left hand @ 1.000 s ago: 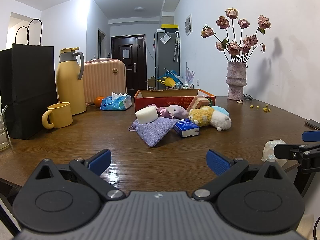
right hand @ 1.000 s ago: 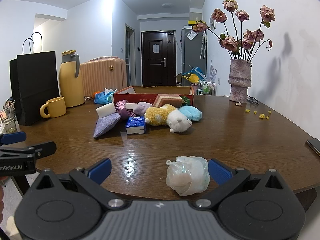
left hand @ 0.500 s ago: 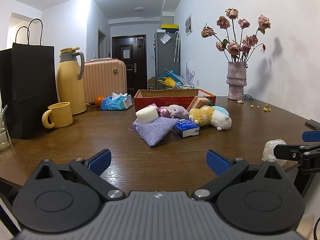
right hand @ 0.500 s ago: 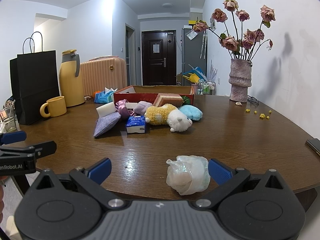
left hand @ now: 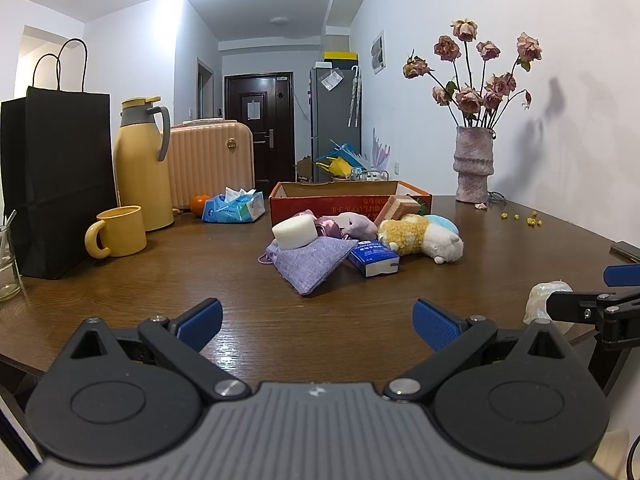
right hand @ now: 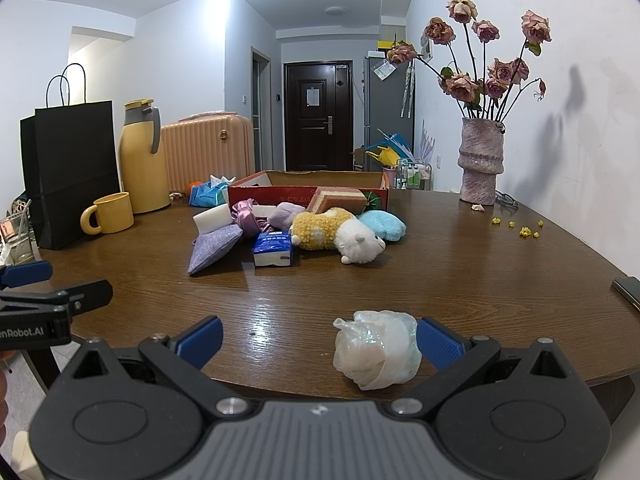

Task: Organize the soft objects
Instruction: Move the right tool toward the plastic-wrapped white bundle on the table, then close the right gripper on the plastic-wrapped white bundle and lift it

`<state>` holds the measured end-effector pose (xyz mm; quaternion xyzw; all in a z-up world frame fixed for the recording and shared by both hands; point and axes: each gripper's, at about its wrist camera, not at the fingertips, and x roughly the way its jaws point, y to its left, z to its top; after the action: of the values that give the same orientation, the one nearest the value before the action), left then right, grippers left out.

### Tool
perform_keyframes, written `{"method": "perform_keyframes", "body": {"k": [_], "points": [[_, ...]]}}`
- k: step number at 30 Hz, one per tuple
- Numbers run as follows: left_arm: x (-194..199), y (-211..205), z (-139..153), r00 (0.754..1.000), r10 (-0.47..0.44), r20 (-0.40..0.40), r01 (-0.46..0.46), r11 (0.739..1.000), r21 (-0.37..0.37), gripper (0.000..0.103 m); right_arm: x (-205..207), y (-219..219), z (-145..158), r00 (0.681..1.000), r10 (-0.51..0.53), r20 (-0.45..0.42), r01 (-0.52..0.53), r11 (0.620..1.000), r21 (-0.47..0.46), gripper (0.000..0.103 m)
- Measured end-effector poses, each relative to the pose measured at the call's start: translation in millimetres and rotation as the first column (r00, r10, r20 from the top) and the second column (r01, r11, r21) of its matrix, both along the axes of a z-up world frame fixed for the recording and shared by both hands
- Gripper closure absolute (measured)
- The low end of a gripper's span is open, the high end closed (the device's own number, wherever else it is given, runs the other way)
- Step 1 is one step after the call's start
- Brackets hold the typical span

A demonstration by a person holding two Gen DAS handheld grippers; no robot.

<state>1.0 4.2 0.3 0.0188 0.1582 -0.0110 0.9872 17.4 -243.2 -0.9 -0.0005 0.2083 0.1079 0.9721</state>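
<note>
Both grippers sat wide open at the near table edge: left gripper point(left hand: 316, 318) over bare wood, right gripper point(right hand: 320, 340) w/ a crumpled plastic bag point(right hand: 376, 348) between its pads, touching the right one. Mid-table lay a soft pile: lilac pouch point(right hand: 214, 246), tissue pack point(right hand: 273, 249), plush sheep point(right hand: 336, 236), white sponge point(left hand: 294, 232). Behind it stood a red box point(right hand: 308, 190).

Almost no change: right gripper point(right hand: 318, 340) eased a touch closer to the crumpled plastic bag point(right hand: 376, 348), its right pad now nearly touching the bag's side.
</note>
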Motion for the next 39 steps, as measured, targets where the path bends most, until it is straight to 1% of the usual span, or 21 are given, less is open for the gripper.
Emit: {"method": "perform_keyframes", "body": {"k": [3,10,17,24,26,30,32,37,39], "points": [[-1.7,10.1,4.4,1.000,-0.001,0.008,0.001,1.000,-0.006,0.000,0.0,0.1,0.0,1.000,0.000,0.000,0.000,1.000,0.000,0.000],[-1.9,10.0,3.5,1.000,-0.004,0.020,0.004,1.000,-0.005,0.000,-0.1,-0.2,0.4,1.000,-0.001,0.003,0.001,1.000,-0.004,0.000],[-1.7,5.9,1.6,0.999,-0.009,0.031,0.009,1.000,0.000,0.000,2.7,-1.4,-1.4,1.000,-0.020,0.014,0.021,0.999,-0.034,0.000],[2.9,3.0,-1.3,0.999,-0.017,0.031,0.017,1.000,-0.007,0.000,15.1,-8.7,-8.1,0.999,-0.050,-0.003,0.049,0.997,-0.067,0.003],[7.0,2.4,-2.2,0.999,-0.019,0.026,0.020,1.000,-0.009,0.000,20.5,-10.8,-11.4,0.998,-0.056,-0.015,0.055,0.996,-0.075,0.006],[13.8,0.6,-4.7,0.999,-0.026,0.023,0.026,1.000,-0.011,0.000,32.2,-15.4,-18.6,0.998,-0.055,-0.043,0.052,0.995,-0.080,0.007],[17.3,0.2,-5.8,0.999,-0.027,0.023,0.027,1.000,-0.011,0.000,37.5,-18.4,-21.5,0.997,-0.049,-0.056,0.045,0.997,-0.065,0.012],[24.8,-1.3,-8.4,1.000,-0.027,0.008,0.028,1.000,-0.011,0.000,49.2,-18.8,-28.0,0.997,-0.033,-0.068,0.029,0.997,-0.069,0.017],[28.2,-2.1,-9.3,1.000,-0.031,0.005,0.031,0.999,-0.009,0.000,55.0,-19.9,-30.4,0.996,-0.027,-0.081,0.023,0.998,-0.056,0.022]]}}
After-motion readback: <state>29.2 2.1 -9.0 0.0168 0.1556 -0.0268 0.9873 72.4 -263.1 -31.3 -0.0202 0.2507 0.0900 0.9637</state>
